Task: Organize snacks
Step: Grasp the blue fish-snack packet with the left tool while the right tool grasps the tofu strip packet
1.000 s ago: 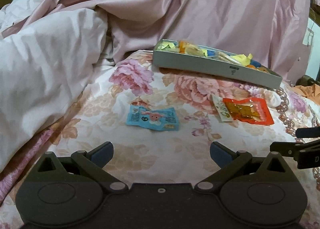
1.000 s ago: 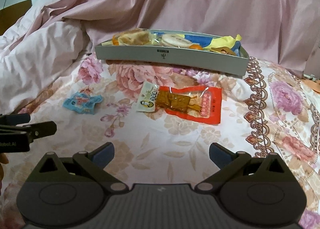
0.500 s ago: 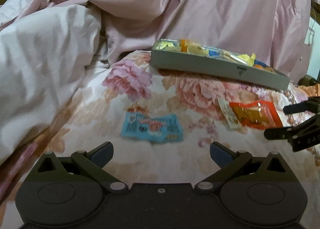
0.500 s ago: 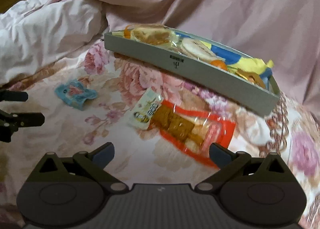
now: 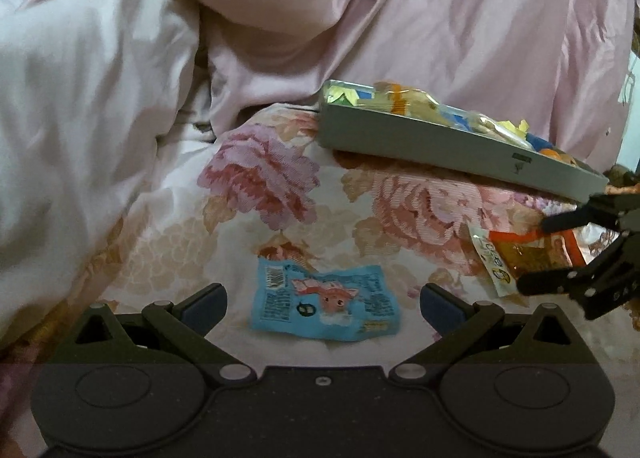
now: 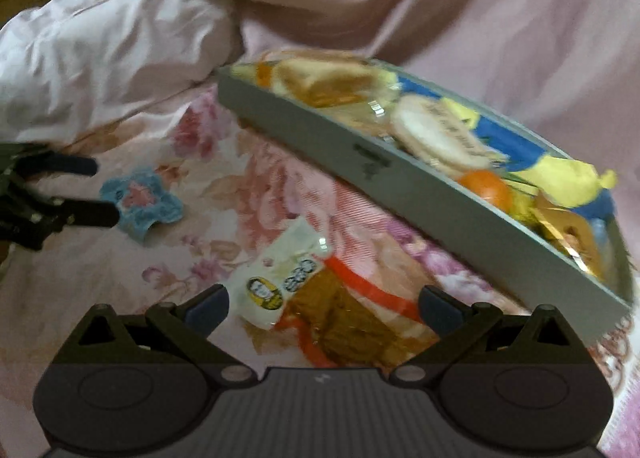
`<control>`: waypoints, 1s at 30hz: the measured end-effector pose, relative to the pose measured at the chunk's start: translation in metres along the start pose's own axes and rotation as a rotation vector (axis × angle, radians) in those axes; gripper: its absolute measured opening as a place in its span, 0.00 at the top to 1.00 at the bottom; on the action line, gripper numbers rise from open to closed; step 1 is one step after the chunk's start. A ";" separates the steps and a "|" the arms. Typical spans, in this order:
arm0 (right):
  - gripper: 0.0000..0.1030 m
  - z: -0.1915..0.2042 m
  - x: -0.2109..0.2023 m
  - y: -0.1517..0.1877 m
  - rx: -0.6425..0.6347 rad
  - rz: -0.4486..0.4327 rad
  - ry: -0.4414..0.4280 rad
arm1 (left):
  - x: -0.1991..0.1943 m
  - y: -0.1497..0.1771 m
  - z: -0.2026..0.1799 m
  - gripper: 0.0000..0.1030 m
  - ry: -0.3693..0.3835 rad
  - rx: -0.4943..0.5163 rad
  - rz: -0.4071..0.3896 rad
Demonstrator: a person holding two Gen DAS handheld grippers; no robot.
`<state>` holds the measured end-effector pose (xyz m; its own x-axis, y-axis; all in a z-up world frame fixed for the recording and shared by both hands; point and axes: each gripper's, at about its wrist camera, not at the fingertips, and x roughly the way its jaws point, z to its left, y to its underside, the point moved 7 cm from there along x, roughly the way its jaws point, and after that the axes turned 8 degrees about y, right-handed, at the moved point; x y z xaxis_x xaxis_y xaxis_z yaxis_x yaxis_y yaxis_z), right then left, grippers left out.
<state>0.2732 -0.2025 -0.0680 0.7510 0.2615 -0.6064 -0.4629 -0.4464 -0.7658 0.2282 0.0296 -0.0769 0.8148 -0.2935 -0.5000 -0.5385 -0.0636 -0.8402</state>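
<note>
Two loose snack packets lie flat on the floral bedspread (image 5: 280, 194), in front of a grey tray (image 5: 440, 146) that already holds a heap of wrapped snacks; the tray sits toward the back of the cover against the bunched pink quilt (image 5: 400, 18), which in my judgement makes it the collection point and the two packets the remaining work. The left gripper (image 5: 323, 300) has its jaws spread wide and empty, one to each side of the blue packet (image 5: 324, 304), which lies just ahead of them on the cloth, not touched as far as the left wrist view shows. That straddling stance reads as the set-up for a pinch from both sides. The blue packet's long axis runs roughly left to right across that view, with its printed face up and its far edge slightly crumpled. The right gripper (image 6: 323, 304) is likewise wide apart and holds nothing; it stands low over the orange packet (image 6: 340, 314), whose clear window shows brown pieces. That packet's long axis runs diagonally in the right wrist view, the white labelled end pointing up and left toward the blue packet, the orange end passing under the jaws. Whether the right fingers touch the film cannot be told, since the view is blurred. Both packets are thin and limp, so I judge that a flat grasp risks slipping off or catching the bedspread beneath.
</note>
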 end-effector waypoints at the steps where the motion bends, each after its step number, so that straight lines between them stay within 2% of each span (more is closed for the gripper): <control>1: 0.00 0.002 0.003 0.000 0.000 0.002 -0.004 | 0.002 0.000 0.003 0.01 0.009 -0.017 0.005; 9: 0.00 -0.002 0.031 -0.005 0.012 0.008 0.013 | 0.013 0.002 0.012 0.01 0.042 -0.072 0.029; 14: 0.00 -0.001 0.041 0.006 0.058 0.121 -0.106 | 0.015 0.000 0.011 0.01 0.080 -0.085 0.030; 18: 0.00 0.003 0.031 0.017 0.076 0.163 -0.139 | 0.013 -0.002 0.009 0.01 0.084 -0.056 0.021; 24: 0.00 0.021 0.012 0.032 0.062 0.157 -0.067 | 0.013 -0.004 0.002 0.01 0.078 0.019 0.022; 28: 0.02 0.027 0.007 0.035 0.124 0.134 -0.018 | 0.016 -0.009 -0.005 0.01 0.055 0.082 0.030; 30: 0.04 0.029 0.004 0.036 0.158 0.119 0.004 | 0.023 -0.011 -0.009 0.01 0.043 0.125 0.059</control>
<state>0.2463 -0.1930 -0.1044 0.6882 0.2117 -0.6939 -0.6164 -0.3336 -0.7132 0.2510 0.0147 -0.0771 0.7714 -0.3336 -0.5419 -0.5518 0.0733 -0.8307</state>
